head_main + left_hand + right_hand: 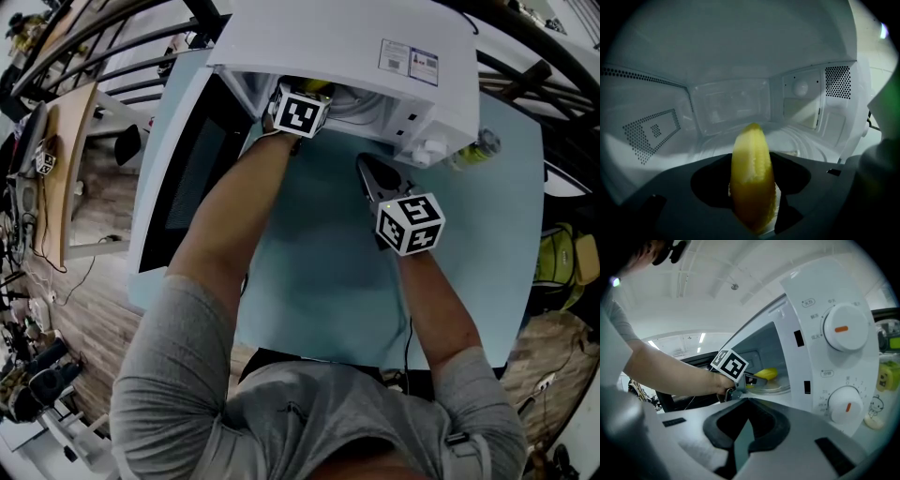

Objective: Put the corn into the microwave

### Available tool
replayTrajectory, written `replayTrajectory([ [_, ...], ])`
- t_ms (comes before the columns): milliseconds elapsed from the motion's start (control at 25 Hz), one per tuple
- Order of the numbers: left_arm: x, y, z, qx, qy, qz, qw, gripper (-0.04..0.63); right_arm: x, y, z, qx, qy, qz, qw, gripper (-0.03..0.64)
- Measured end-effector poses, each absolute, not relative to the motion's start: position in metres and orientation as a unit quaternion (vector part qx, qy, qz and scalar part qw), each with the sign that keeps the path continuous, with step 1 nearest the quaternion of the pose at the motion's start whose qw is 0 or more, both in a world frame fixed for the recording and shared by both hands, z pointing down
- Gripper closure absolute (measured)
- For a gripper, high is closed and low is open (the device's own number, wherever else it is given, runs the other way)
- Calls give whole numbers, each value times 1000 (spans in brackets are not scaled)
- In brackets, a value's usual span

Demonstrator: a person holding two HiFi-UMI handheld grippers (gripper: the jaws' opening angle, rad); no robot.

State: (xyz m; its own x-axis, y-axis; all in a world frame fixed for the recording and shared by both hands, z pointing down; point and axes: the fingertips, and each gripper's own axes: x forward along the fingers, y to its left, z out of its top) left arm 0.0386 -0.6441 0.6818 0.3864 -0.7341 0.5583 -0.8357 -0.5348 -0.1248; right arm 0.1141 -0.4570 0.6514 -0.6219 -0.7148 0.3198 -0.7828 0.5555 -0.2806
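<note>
The yellow corn (pixel 752 173) is inside the white microwave (pixel 740 70), over the round glass plate (pixel 774 386). I cannot tell if it touches the plate. The left tongs (pixel 752 208) are clamped on the corn, one side on each flank, so they stand quite wide. The microwave's door (pixel 183 178) is open on the left. The right tongs (pixel 739 446) are closed together with nothing in them. They are over the light blue surface (pixel 319 281), just in front of the microwave's knobs (pixel 844 329).
</note>
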Motion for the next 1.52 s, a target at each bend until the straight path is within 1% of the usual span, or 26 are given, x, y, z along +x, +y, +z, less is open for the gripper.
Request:
replayTrajectory([
  [200,39,-642,680,831,-470,284,86,342,114,-455,652,427,-878,201,86,598],
  [440,31,-636,676,827,-480,278,92,288,111,-450,649,426,-878,201,86,598],
  [720,19,-624,664,825,-487,266,110,255,108,-445,633,427,-879,193,86,598],
  [920,10,-605,663,823,-484,260,144,250,110,-441,618,431,-877,194,83,598],
  [1200,-6,-571,642,821,-486,253,159,250,119,-437,597,445,-869,201,78,598],
  [1520,-13,-517,621,830,-468,226,201,252,126,-421,577,454,-861,210,89,598],
])
